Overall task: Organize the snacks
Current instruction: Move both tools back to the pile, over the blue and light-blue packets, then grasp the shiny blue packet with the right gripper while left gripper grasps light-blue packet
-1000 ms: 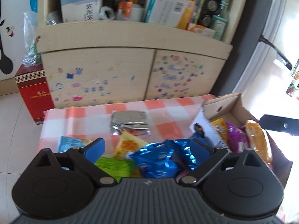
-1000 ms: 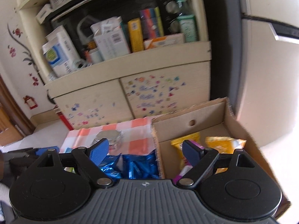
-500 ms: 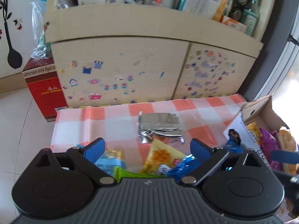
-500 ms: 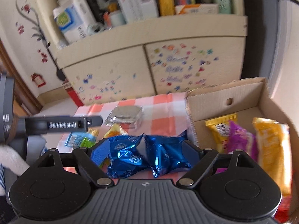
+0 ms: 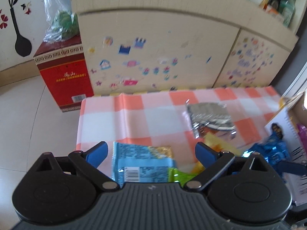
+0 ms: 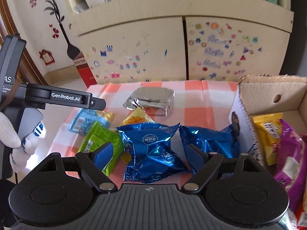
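Observation:
Snack packets lie on a checked orange-and-white cloth [image 5: 134, 122]. My left gripper [image 5: 151, 154] is open and empty above a light blue packet [image 5: 140, 163], with a green packet [image 5: 180, 174] beside it. My right gripper [image 6: 149, 154] is open and empty over a shiny blue packet [image 6: 153, 149]; a second blue packet [image 6: 211, 140] lies to its right. A silver foil packet [image 6: 151, 99] and a yellow packet [image 6: 136, 117] lie farther back. A cardboard box [image 6: 272, 94] at the right holds a yellow bag [image 6: 268, 134] and a purple bag [image 6: 291, 153].
A cream cabinet [image 5: 157, 48] with stickers stands behind the cloth, shelves of boxes above it. A red box [image 5: 63, 72] stands on the floor to its left. The left gripper's arm [image 6: 63, 97] and a gloved hand [image 6: 11, 138] show in the right wrist view.
My left gripper has moved left, from over the blue packets to over the light blue packet. My right gripper has lowered and moved left, from the box to the blue packets.

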A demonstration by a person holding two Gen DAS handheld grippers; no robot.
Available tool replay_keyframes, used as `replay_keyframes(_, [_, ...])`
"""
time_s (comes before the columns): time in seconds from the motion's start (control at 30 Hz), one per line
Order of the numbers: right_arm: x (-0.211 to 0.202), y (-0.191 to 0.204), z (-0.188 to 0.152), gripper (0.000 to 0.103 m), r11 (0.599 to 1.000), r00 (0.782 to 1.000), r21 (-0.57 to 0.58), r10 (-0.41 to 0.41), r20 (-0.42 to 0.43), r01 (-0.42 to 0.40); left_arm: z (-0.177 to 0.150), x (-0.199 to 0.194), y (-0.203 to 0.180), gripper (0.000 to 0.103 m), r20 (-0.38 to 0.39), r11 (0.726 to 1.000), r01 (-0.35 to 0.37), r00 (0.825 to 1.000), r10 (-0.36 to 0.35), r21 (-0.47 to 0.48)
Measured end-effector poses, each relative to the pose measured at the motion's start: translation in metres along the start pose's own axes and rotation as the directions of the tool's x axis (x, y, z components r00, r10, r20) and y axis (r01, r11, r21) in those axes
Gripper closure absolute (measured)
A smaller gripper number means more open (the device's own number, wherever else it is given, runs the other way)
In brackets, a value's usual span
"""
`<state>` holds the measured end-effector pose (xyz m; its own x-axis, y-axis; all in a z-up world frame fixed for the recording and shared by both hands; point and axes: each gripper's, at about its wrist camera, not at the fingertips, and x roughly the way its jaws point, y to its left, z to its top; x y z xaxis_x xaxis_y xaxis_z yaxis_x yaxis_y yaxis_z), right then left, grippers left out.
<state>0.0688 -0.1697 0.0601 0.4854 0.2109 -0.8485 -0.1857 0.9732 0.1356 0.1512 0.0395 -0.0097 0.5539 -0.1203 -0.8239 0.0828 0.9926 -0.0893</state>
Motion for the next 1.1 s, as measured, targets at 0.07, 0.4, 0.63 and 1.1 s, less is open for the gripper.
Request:
replay_keyframes(0.07, [0.007, 0.002, -0.001, 0.015, 1.000, 1.000, -0.006, -0.006, -0.004, 0.006, -0.002, 0.009, 0.003, 0.006, -0.019, 1.000, 0.001, 1.000, -0.001, -0.014])
replay_keyframes(0.4, [0.030, 0.012, -0.004, 0.015, 0.997, 0.999, -0.054, -0.048, -0.025, 0.047, -0.008, 0.040, -0.007, 0.005, -0.066, 0.998, -0.031, 0.997, 0.035, 0.052])
replay_keyframes(0.63, [0.040, 0.008, -0.003, 0.014, 0.999, 0.998, 0.000, -0.039, -0.044, 0.039, -0.013, 0.036, -0.009, 0.004, -0.064, 0.996, -0.031, 0.997, 0.036, 0.083])
replay_keyframes(1.1, [0.036, 0.017, -0.004, 0.040, 1.000, 0.998, -0.021, -0.020, -0.057, 0.019, -0.016, 0.020, -0.014, 0.037, -0.026, 0.992, -0.006, 1.000, 0.009, 0.126])
